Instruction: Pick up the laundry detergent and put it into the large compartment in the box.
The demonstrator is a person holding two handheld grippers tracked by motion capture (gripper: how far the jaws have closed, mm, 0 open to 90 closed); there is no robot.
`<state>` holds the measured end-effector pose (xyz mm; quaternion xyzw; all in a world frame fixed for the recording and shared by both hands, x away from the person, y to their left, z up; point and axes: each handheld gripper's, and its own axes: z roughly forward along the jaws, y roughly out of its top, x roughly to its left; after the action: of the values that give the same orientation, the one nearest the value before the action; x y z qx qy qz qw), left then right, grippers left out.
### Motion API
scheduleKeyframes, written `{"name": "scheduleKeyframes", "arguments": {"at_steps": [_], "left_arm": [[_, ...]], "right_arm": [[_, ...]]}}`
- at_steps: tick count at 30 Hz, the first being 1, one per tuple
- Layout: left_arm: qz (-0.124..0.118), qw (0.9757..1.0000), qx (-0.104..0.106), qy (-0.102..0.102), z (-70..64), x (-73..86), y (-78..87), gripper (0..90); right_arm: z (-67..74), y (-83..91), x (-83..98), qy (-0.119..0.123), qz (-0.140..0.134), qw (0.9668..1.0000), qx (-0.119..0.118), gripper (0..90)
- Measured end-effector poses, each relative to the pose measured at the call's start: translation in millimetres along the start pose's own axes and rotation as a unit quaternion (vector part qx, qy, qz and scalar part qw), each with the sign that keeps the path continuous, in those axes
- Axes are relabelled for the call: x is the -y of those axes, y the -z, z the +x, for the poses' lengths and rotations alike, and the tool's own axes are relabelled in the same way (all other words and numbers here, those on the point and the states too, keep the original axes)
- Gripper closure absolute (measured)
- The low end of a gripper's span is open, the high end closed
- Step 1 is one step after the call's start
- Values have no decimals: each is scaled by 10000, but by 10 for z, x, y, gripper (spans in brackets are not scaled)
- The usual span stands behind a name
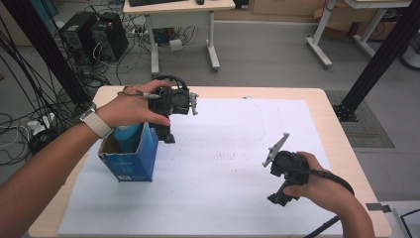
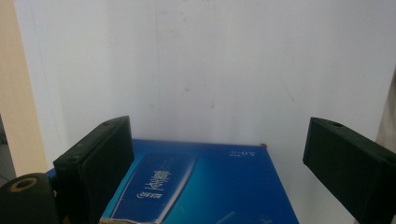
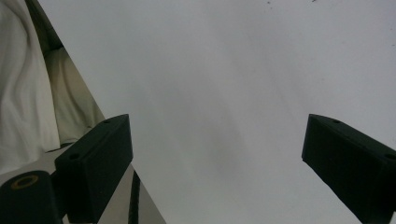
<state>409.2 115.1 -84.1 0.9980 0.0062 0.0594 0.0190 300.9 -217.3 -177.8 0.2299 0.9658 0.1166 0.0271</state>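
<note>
The left tool (image 1: 167, 133) hangs with jaws wide and nothing between them, just beside the upright blue box (image 1: 130, 157) on the white sheet (image 1: 237, 198). Centre the jaws over the box wall — probably its rim — before closing. The right tool (image 1: 280, 197) rests open, well apart.

— What's the table (image 1: 341, 148) like?
— Light wood with rounded corners, a big white sheet (image 1: 223, 168) laid over most of it.
— Anything on the sheet?
— A blue carton (image 1: 130, 161), upright and open-topped, near its left edge
</note>
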Motion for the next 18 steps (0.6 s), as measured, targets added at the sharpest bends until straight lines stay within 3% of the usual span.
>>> {"name": "scheduleKeyframes", "arguments": {"at_steps": [18], "left_arm": [[65,10000,0,49,103,-78,-131,90]], "right_arm": [[13,31,-21,-9,34,10000,5,87]]}}
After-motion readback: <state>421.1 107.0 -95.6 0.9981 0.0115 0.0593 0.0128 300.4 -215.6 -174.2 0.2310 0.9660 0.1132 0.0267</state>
